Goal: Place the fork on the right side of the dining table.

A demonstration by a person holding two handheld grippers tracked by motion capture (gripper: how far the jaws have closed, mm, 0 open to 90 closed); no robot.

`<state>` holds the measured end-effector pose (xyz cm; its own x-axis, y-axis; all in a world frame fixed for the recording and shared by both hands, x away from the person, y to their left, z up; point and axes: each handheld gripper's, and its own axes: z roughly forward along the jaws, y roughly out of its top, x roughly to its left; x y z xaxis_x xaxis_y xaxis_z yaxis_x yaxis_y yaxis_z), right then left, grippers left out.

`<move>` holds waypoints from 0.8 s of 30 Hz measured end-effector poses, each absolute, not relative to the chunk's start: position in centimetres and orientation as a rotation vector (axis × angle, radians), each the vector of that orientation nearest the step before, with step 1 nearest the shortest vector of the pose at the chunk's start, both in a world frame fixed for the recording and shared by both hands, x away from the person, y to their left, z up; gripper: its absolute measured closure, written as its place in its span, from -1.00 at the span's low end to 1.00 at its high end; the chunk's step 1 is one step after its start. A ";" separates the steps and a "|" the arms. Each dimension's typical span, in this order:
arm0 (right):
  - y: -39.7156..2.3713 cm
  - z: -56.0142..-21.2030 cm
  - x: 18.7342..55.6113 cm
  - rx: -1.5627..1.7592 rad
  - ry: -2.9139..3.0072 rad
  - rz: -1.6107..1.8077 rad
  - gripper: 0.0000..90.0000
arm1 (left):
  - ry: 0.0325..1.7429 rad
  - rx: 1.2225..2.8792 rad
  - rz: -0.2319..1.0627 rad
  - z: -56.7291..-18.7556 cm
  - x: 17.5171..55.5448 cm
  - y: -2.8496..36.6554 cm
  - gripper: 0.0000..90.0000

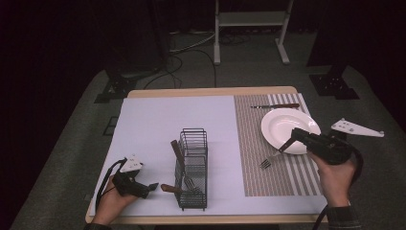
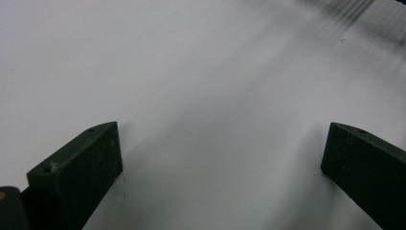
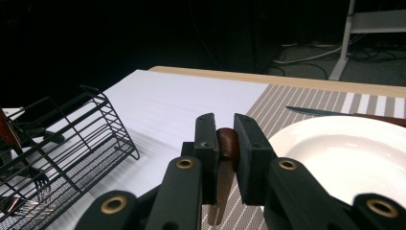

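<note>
1. Nearest us, left of the wire basket (image 1: 193,167), our left tongs (image 1: 152,186) rest on the bench (image 1: 158,120), jaws apart and empty.
2. Right of the basket, our right tongs (image 3: 225,143) are clamped on the fork (image 1: 270,159) handle; its tines hang over the striped placemat (image 1: 253,167).
3. Beyond, the white plate (image 1: 282,120), then a knife (image 1: 275,106).

Wood table (image 1: 210,91), white sheet (image 1: 158,124), striped placemat (image 1: 268,177)

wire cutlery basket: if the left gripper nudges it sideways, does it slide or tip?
The wire basket looks tall and narrow, so a high push would likely tip it; a low one probably slides it on the smooth white sheet. It seems light. The handles leaning out may shift and rattle.
</note>
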<state>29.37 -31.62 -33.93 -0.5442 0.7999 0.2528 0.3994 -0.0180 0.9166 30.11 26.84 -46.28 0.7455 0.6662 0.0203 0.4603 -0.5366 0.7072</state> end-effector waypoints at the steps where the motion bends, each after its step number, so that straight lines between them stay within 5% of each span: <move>1: -31.7 -33.9 29.3 1.256 1.914 1.575 0.78 | 0.842 2.236 0.375 -46.3 30.1 26.8 -1.00; 24: -33.5 -35.1 28.0 1.345 1.849 1.396 0.64 | 0.842 2.235 0.376 -46.3 30.1 26.8 -1.00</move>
